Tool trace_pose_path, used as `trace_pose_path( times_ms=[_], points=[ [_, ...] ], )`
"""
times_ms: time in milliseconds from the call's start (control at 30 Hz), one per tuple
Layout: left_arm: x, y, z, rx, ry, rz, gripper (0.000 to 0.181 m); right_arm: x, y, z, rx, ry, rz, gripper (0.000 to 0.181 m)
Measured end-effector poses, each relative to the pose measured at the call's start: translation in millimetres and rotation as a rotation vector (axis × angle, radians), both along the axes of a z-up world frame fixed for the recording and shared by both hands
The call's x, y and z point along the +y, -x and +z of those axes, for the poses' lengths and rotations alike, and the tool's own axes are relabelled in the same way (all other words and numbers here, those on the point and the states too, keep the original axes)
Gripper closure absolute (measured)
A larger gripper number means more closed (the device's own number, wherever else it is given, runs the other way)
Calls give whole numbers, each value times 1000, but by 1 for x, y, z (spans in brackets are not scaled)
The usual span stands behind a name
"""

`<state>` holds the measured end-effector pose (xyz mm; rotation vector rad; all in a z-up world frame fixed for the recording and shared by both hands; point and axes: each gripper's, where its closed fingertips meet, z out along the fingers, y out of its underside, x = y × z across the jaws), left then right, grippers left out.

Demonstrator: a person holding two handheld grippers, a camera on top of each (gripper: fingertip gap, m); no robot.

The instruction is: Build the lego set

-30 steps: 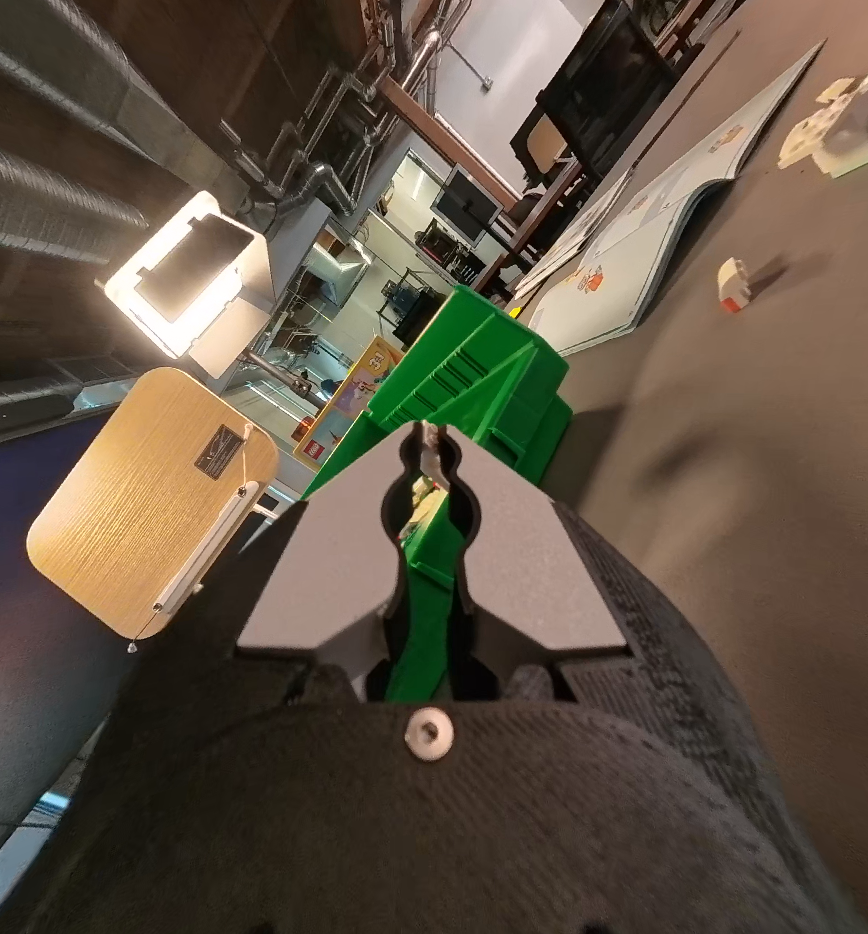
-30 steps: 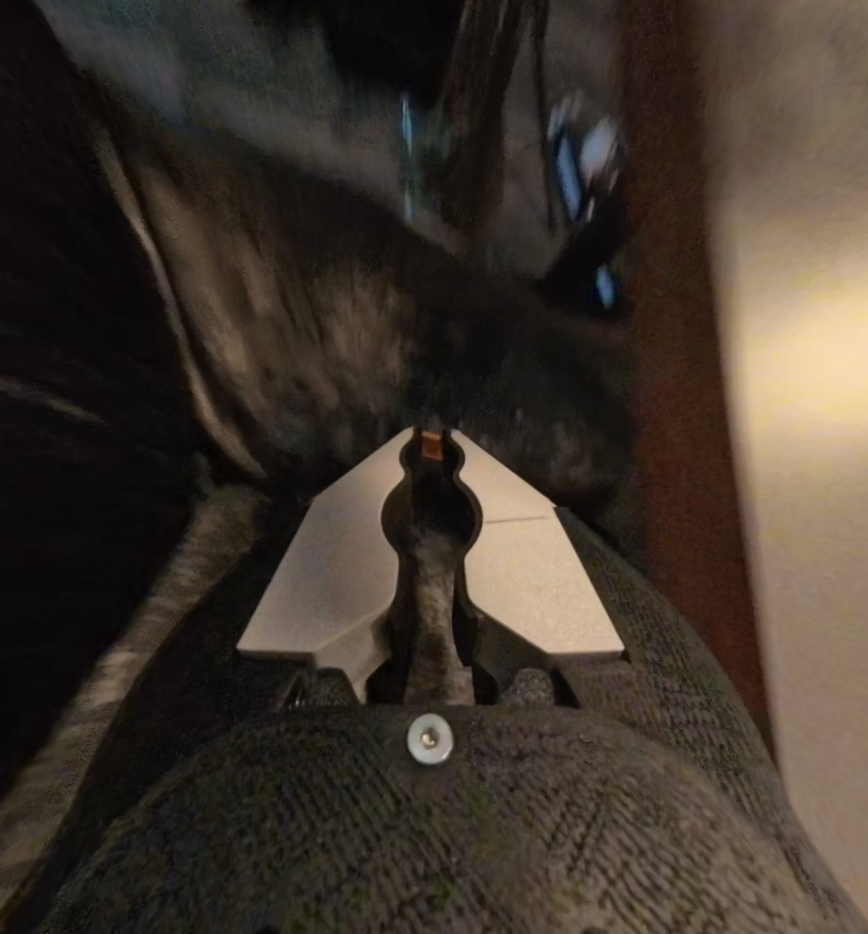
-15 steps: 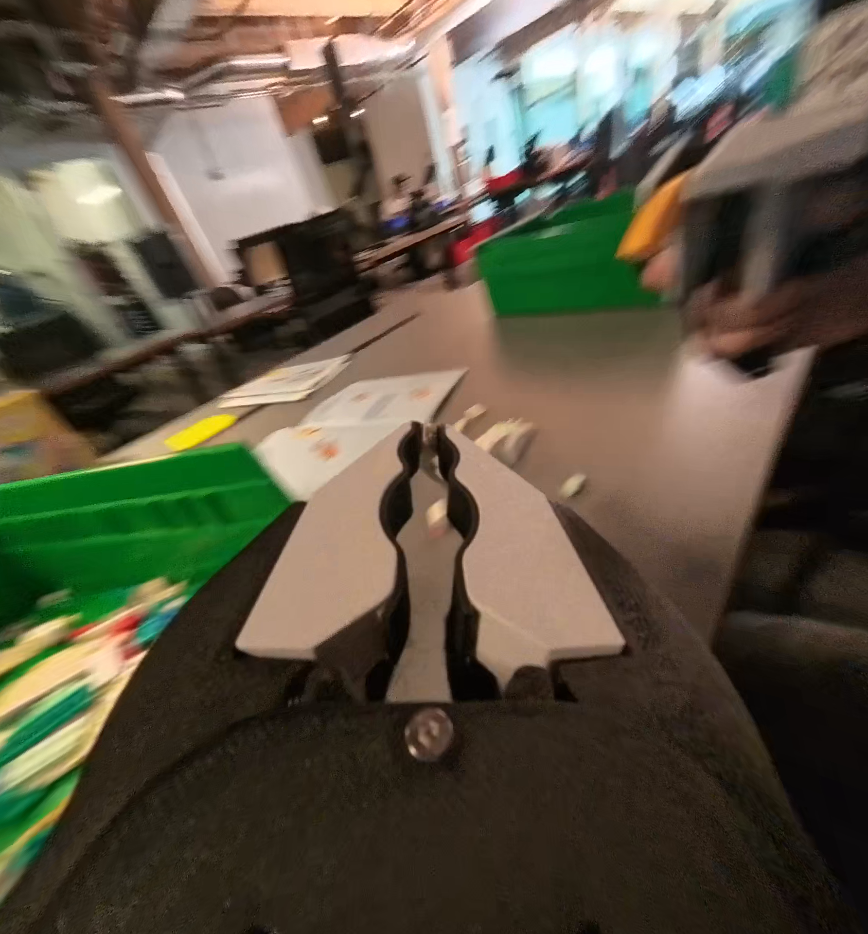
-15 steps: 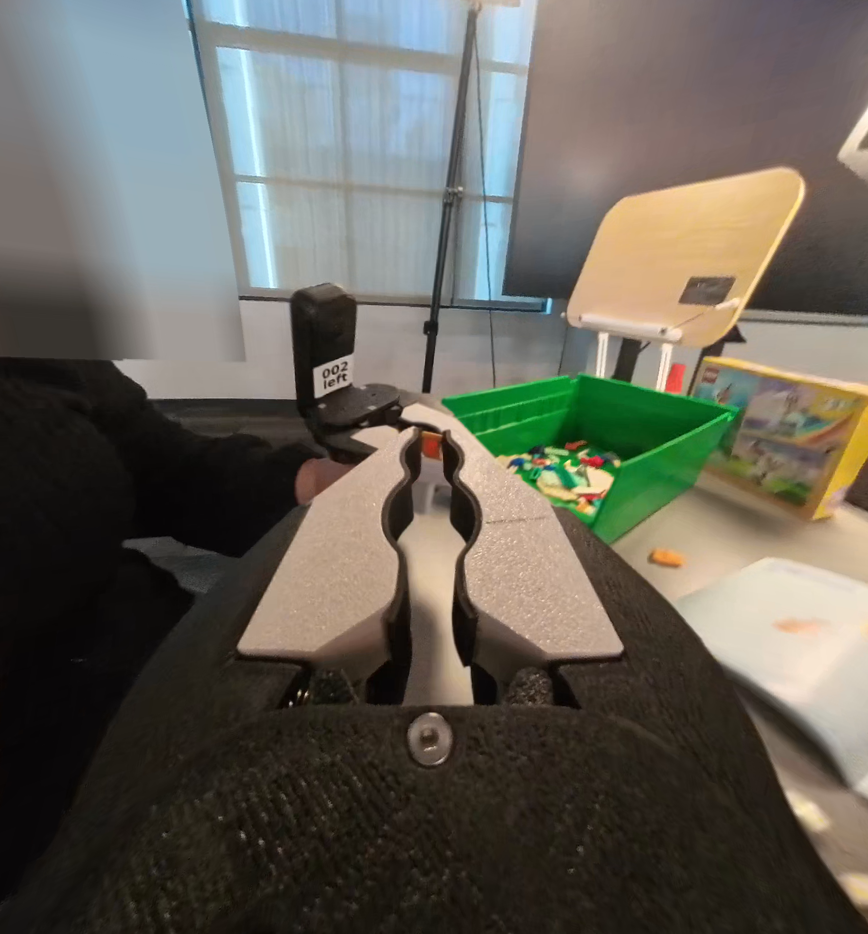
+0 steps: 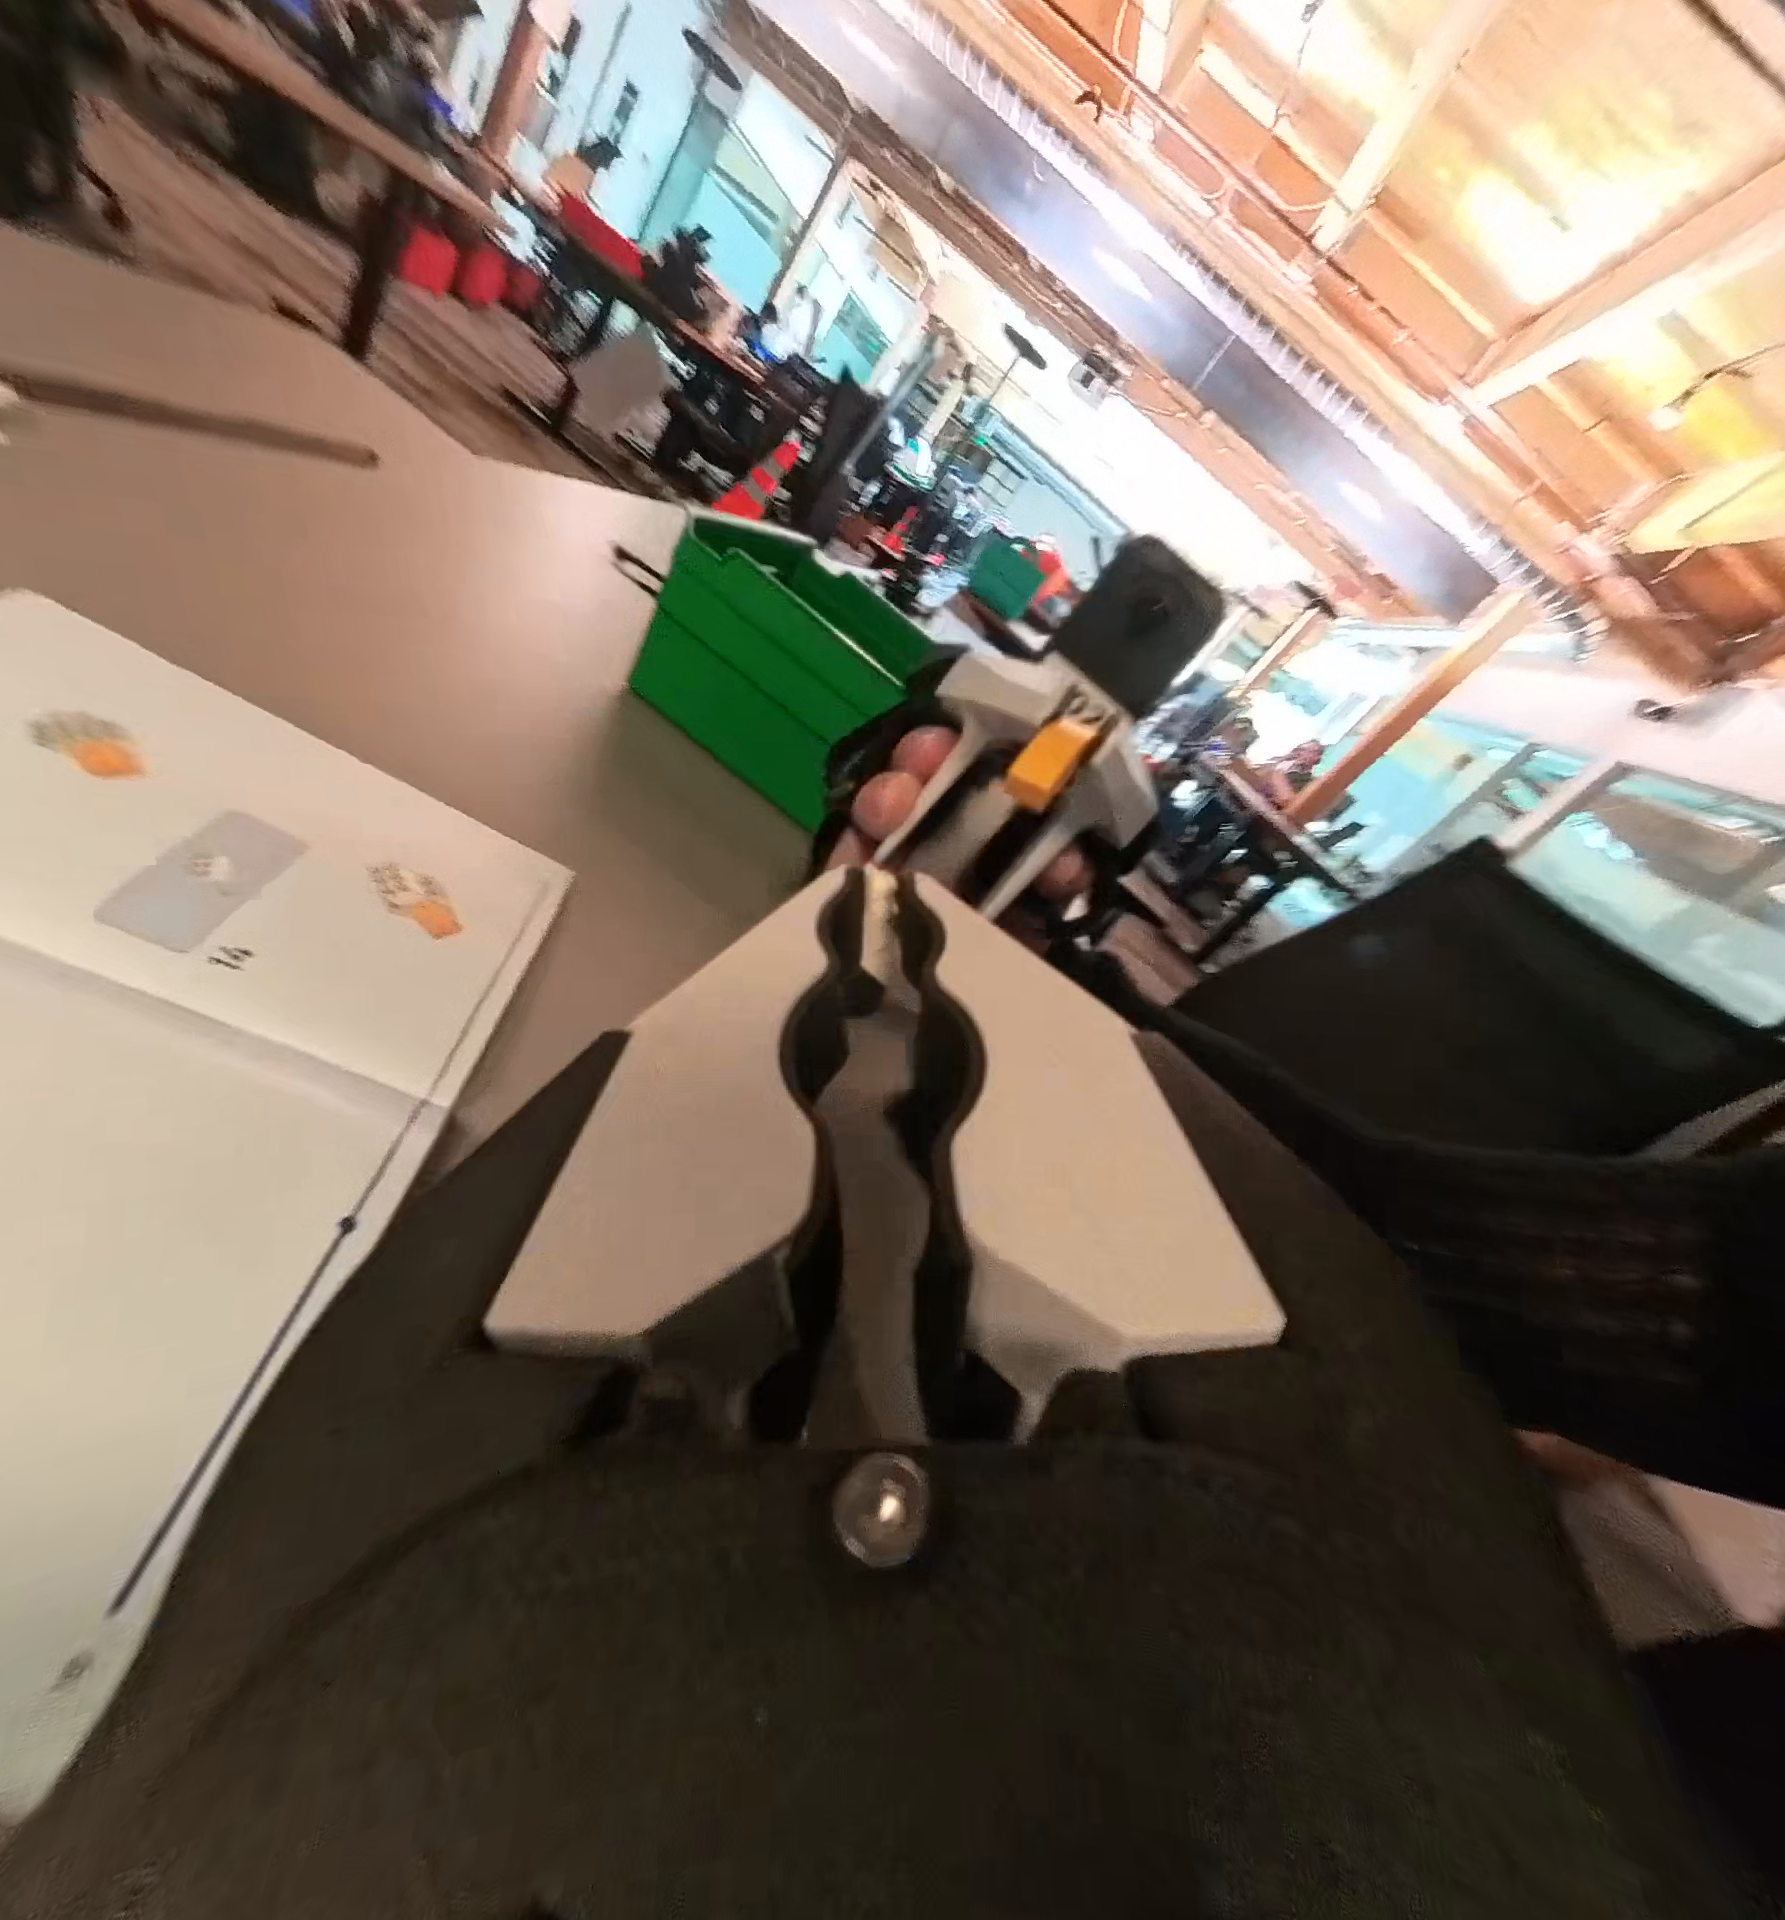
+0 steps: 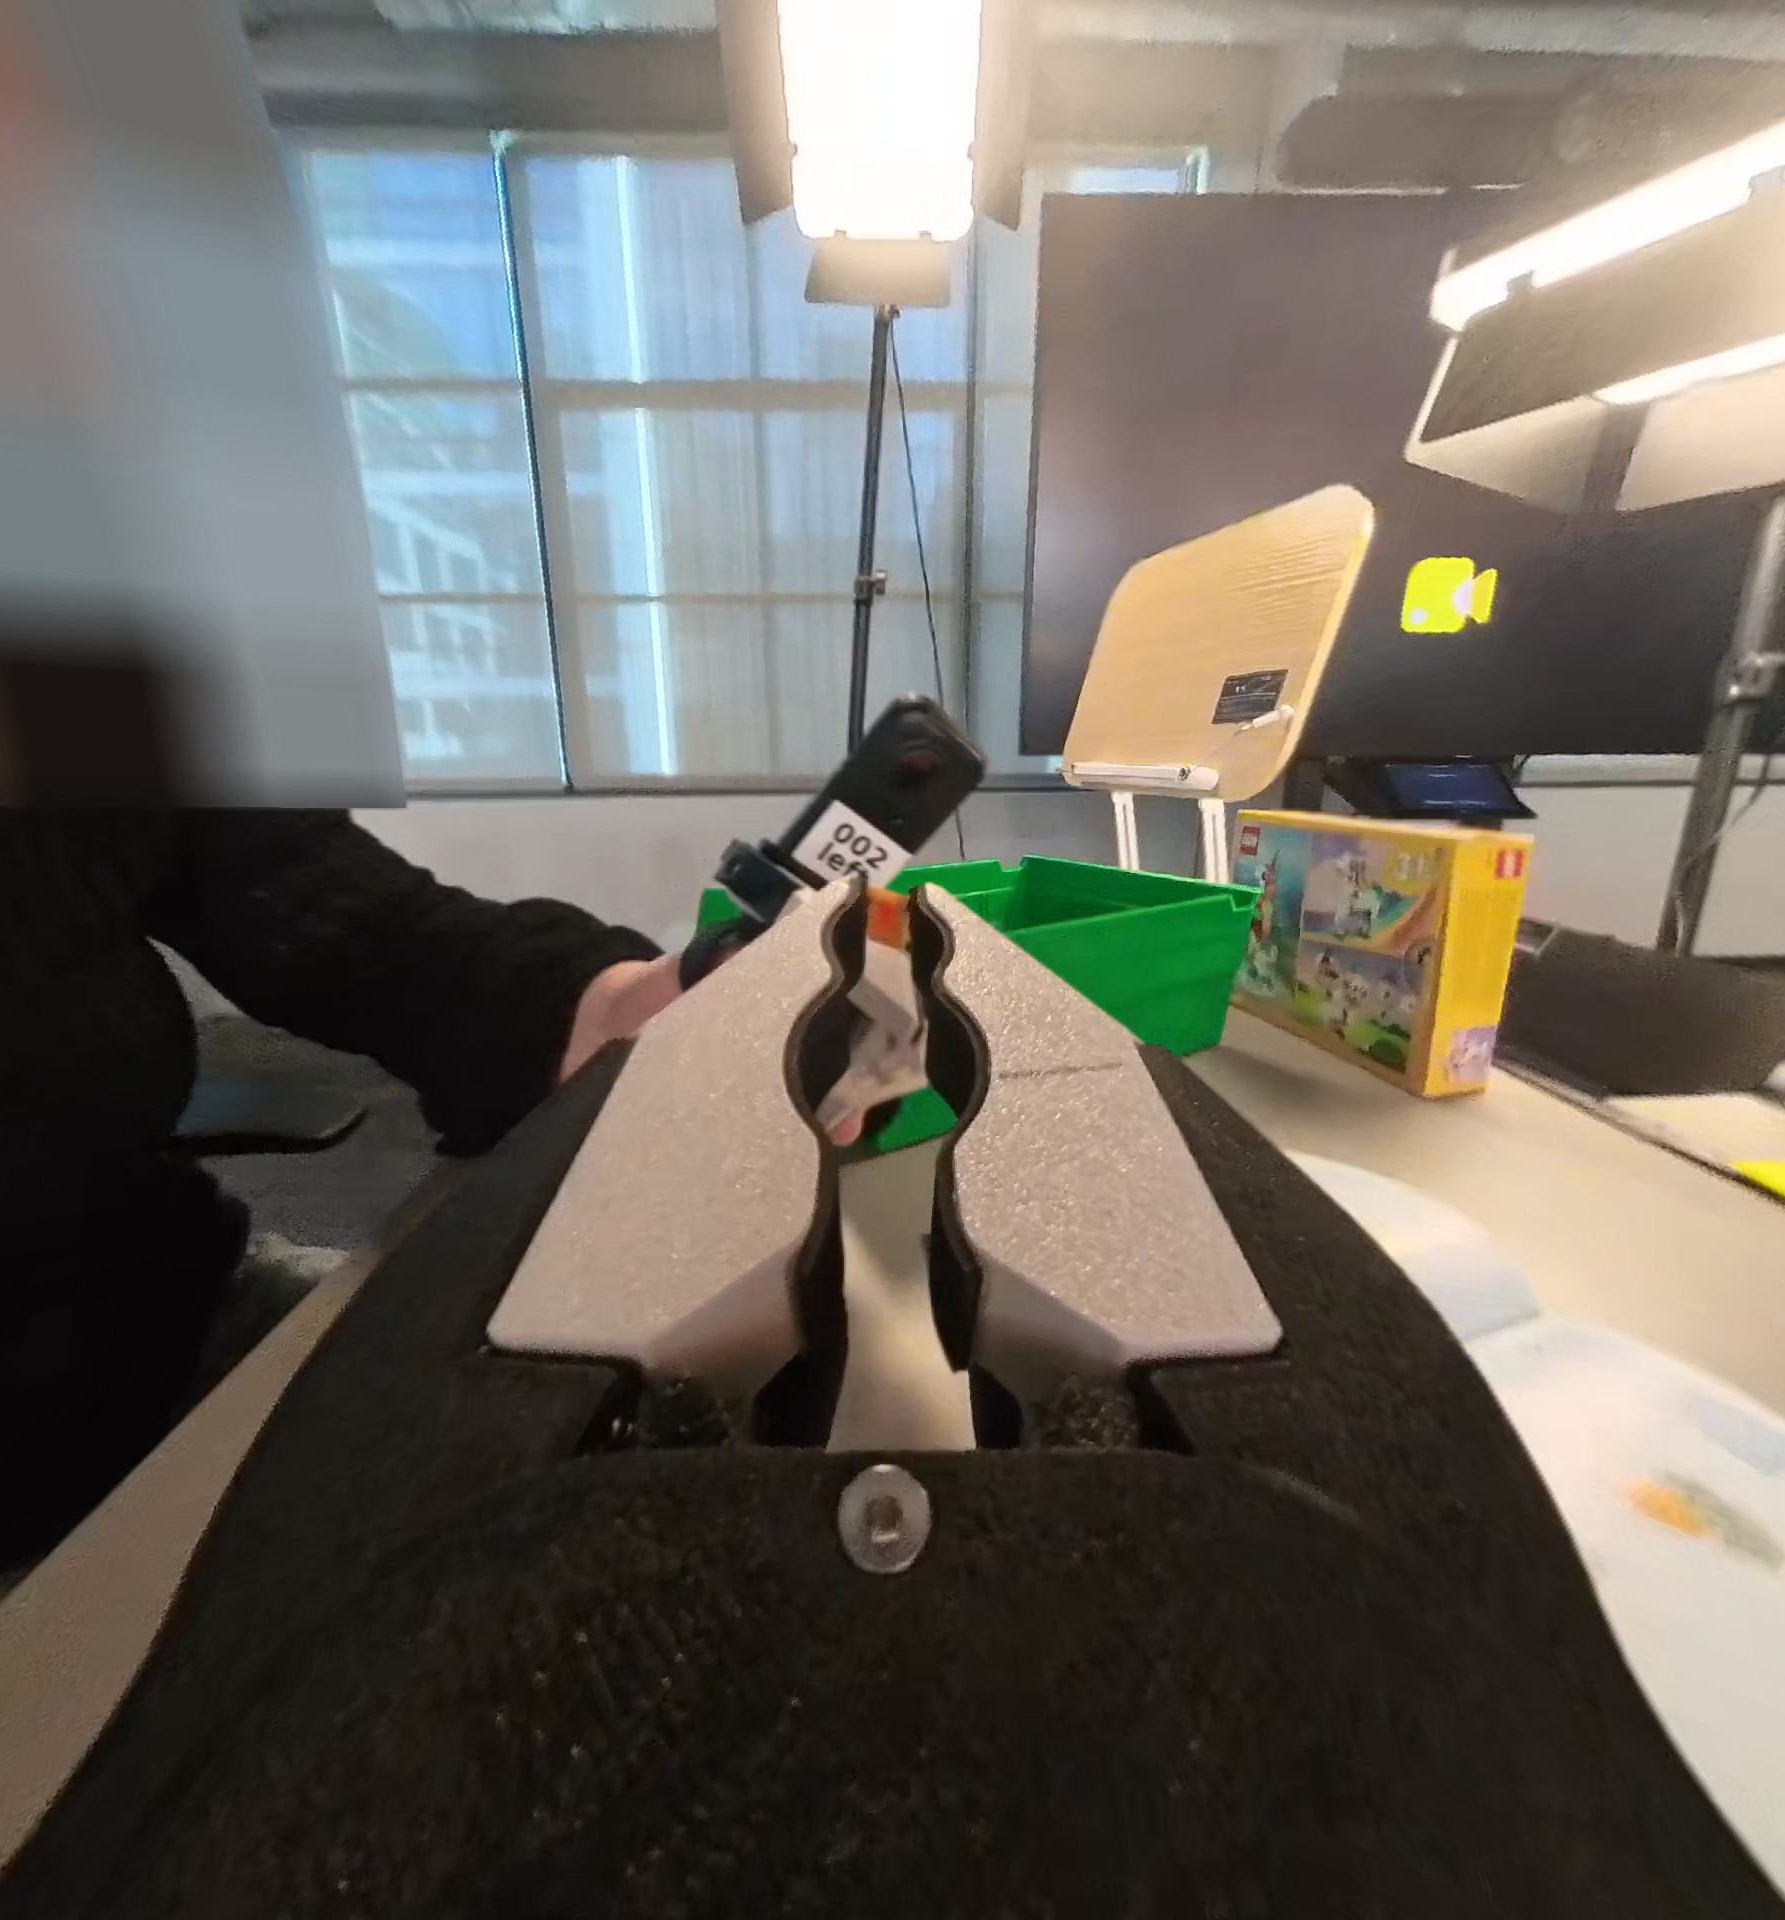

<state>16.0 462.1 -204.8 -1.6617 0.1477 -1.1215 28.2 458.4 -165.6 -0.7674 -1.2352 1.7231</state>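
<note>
My left gripper (image 5: 880, 883) is shut on a small white piece (image 5: 880, 909) at its tips. My right gripper (image 6: 883, 902) is shut on a small orange piece (image 6: 886, 920). The two grippers face each other above the table's near edge, tips close together. The right gripper's grey body (image 5: 1013, 717) and the hand holding it show just past my left tips. The left gripper's black camera (image 6: 898, 779) shows just past my right tips. The open instruction booklet (image 5: 192, 935) lies on the table, and also shows in the right wrist view (image 6: 1615, 1434).
A green bin (image 6: 1127, 935) with loose bricks stands behind the grippers. Another green bin (image 5: 753, 665) stands farther down the table. The yellow set box (image 6: 1387, 956) and a wooden book stand (image 6: 1220, 644) are beside the first bin. A person's black sleeve (image 6: 296, 956) is at left. My left and right fingertips are right by each other.
Both grippers swung round from blurred, tilted views to face each other. The left turned away from the green bin toward the right gripper. Each still holds its piece.
</note>
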Motion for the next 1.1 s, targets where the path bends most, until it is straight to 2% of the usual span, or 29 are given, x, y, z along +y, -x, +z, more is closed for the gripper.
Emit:
trace_pose_path(
  times_ms=[33,100,200,333,567,733,1100],
  points=[
    [4,-3,-3,-43,24,-34,176,4,-4,-8,1,40,18,176],
    [11,-7,-11,-108,67,-70,176,4,-10,-18,-25,84,74,176],
    [12,-15,-13,-166,48,-128,176,6,-10,-25,-54,67,82,176],
    [12,-19,-3,-313,57,-180,175,5,-13,-21,-38,67,110,176],
    [2,-17,11,-421,-28,-208,175,-4,-12,-21,-48,40,144,176],
    [-5,-16,9,-433,-58,-225,175,-11,-12,-25,-71,2,158,176],
    [-2,-19,-5,-408,33,-243,176,-11,-13,-50,-245,-213,77,176]
  ],
)
